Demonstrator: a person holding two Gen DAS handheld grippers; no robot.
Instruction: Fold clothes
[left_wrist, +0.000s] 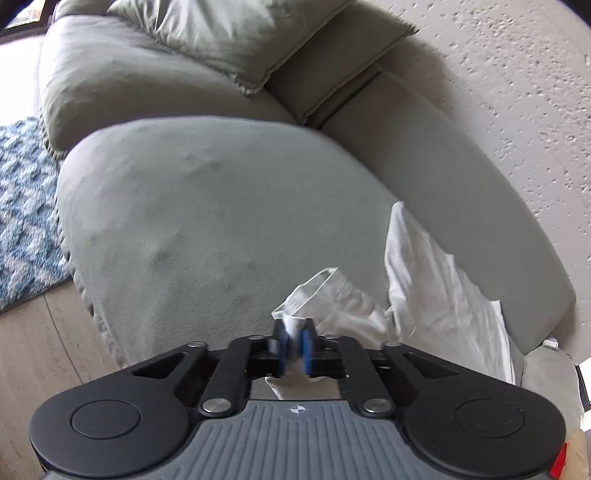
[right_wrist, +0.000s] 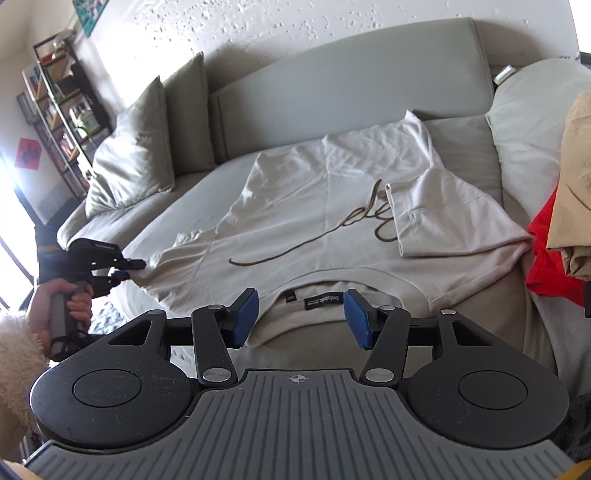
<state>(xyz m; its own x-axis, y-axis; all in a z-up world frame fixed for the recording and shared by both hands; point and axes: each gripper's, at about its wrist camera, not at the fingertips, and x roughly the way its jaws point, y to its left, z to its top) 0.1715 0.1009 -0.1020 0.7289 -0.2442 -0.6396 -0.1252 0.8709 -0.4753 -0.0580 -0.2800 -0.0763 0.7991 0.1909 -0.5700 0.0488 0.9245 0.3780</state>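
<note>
A cream T-shirt (right_wrist: 314, 206) with a brown script print lies spread on the grey sofa seat, collar and label toward me. Its right sleeve (right_wrist: 443, 210) is folded over onto the body. My left gripper (left_wrist: 293, 347) is shut on the shirt's left sleeve (left_wrist: 325, 295), lifting the cloth off the seat; it also shows in the right wrist view (right_wrist: 129, 269) at the shirt's left edge. My right gripper (right_wrist: 301, 317) is open and empty, hovering just in front of the collar (right_wrist: 321, 295).
The grey sofa (left_wrist: 221, 206) has cushions (right_wrist: 136, 155) at its far end and a backrest (right_wrist: 351, 77) behind the shirt. A pile of red (right_wrist: 546, 254) and tan (right_wrist: 572, 192) clothes sits at the right. A blue rug (left_wrist: 26, 206) and wood floor lie left.
</note>
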